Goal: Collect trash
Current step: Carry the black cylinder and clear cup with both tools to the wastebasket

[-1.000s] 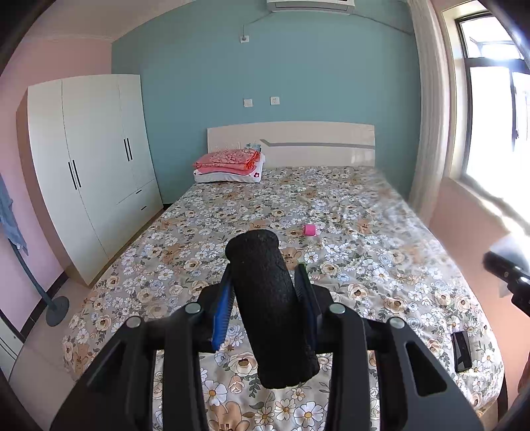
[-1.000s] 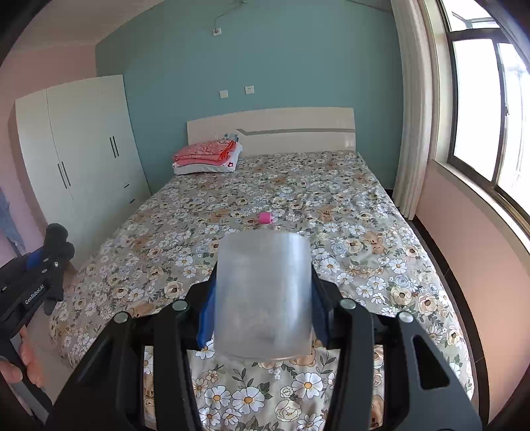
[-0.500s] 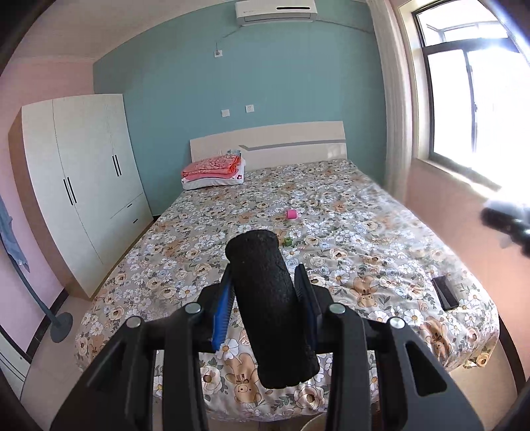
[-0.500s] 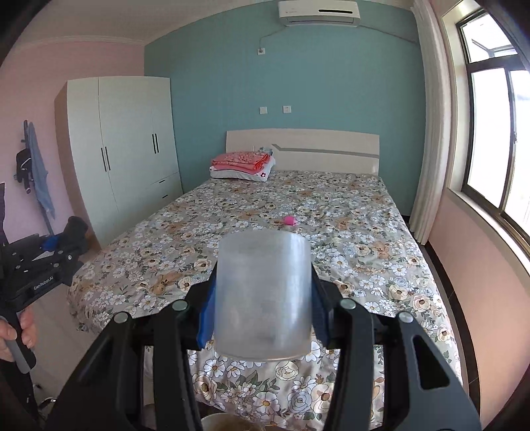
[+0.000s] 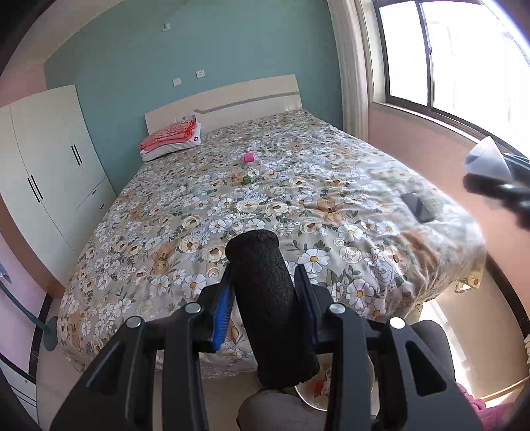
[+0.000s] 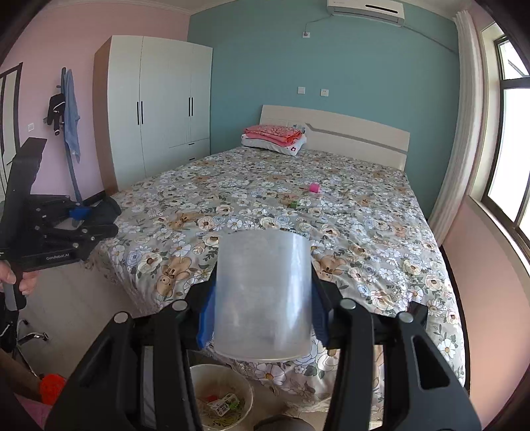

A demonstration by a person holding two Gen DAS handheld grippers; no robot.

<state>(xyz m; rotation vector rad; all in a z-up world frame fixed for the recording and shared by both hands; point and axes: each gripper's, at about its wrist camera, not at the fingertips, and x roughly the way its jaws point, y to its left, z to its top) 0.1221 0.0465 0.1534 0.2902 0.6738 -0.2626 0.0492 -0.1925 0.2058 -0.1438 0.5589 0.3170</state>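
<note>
Bedroom with teal back wall (image 6: 347,66), pink side walls (image 6: 49,49). Bed (image 6: 331,215) under floral cover, pale headboard (image 6: 347,136). White wardrobe (image 6: 159,106) left of bed, window (image 5: 447,56) right, bright daylight. Air conditioner (image 6: 364,10) high up. Pale floor (image 6: 82,308).

Left gripper (image 5: 263,291) jaws clamping black foam roll (image 5: 265,298), floral bed (image 5: 298,199) beyond, pink item (image 5: 249,157)
</note>
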